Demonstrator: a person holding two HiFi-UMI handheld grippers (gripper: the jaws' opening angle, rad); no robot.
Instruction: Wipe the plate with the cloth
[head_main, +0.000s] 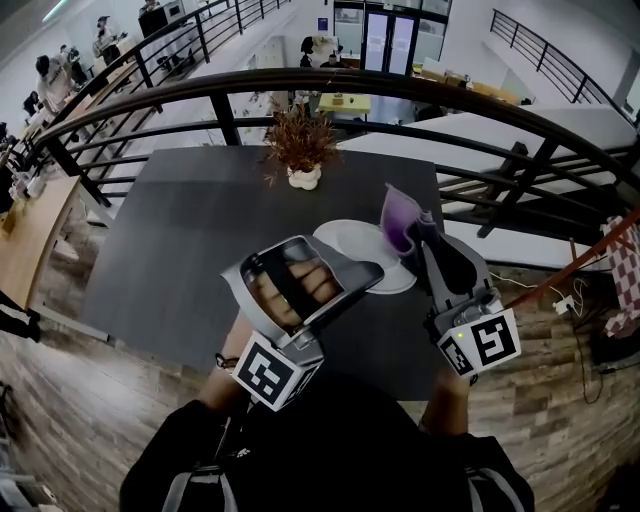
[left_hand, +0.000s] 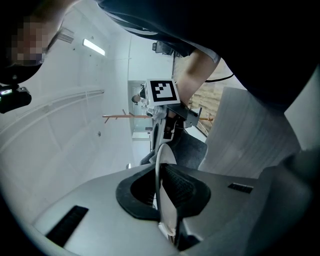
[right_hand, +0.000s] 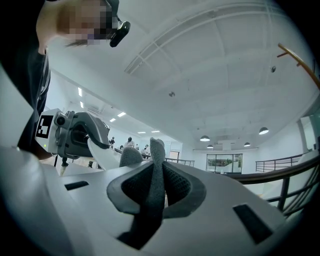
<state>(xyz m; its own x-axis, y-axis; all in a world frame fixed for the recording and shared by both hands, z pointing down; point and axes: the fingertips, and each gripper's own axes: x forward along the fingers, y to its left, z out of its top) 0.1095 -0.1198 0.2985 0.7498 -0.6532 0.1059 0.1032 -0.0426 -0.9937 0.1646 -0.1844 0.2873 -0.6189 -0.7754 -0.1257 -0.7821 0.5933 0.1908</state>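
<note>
In the head view my left gripper (head_main: 362, 276) is shut on the near rim of a white plate (head_main: 352, 240), held up over the table. My right gripper (head_main: 417, 233) is shut on a purple cloth (head_main: 398, 215), which stands against the plate's right edge. In the left gripper view the plate (left_hand: 160, 167) shows edge-on, clamped between the dark pads (left_hand: 184, 186), with the right gripper's marker cube (left_hand: 162, 92) beyond it. In the right gripper view the cloth (right_hand: 156, 172) looks grey and is pinched between the jaws, with the plate's rim (right_hand: 100, 156) just left of it.
A dark square table (head_main: 200, 230) lies below, with a small white pot of dried plants (head_main: 301, 150) at its far edge. A black curved railing (head_main: 400, 85) runs behind the table. Wooden floor (head_main: 60, 400) surrounds it. Several people stand far off at the back left.
</note>
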